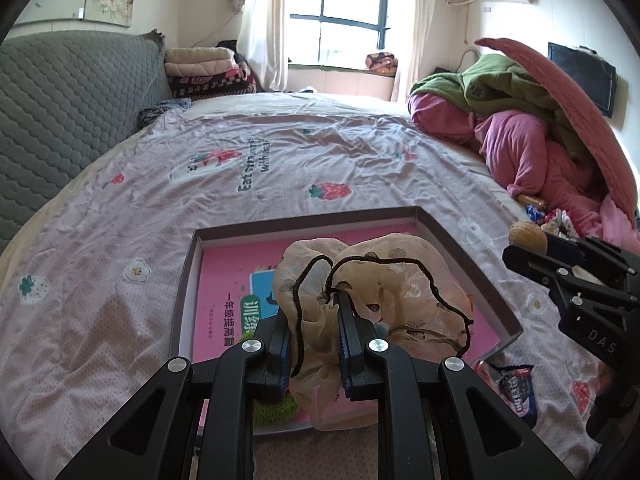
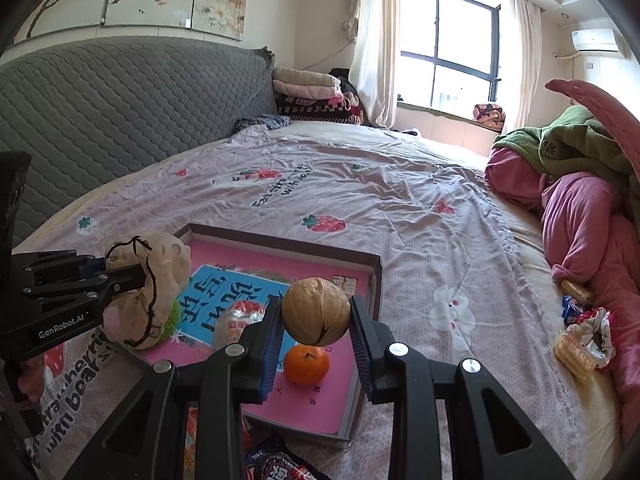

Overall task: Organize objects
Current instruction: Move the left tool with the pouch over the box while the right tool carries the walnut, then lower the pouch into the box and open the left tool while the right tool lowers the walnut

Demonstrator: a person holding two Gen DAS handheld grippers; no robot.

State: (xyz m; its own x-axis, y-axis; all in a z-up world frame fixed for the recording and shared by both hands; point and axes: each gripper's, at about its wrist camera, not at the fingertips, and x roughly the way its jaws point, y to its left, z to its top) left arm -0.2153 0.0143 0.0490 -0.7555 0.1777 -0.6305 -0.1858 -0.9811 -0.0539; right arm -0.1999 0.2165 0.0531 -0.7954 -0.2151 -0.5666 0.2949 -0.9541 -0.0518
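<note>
My left gripper is shut on a beige sheer scrunchie with black trim and holds it over the shallow box on the bed. In the right wrist view the left gripper and scrunchie hang over the box's left side, above a green scrunchie. My right gripper is shut on a tan walnut, held above the box. An orange and a wrapped snack lie in the box on a pink book. The right gripper and walnut show in the left wrist view.
A dark cookie packet lies by the box's near right corner. Snack packets and a floral scrunchie lie at the bed's right edge by piled pink and green bedding. A grey quilted headboard stands left.
</note>
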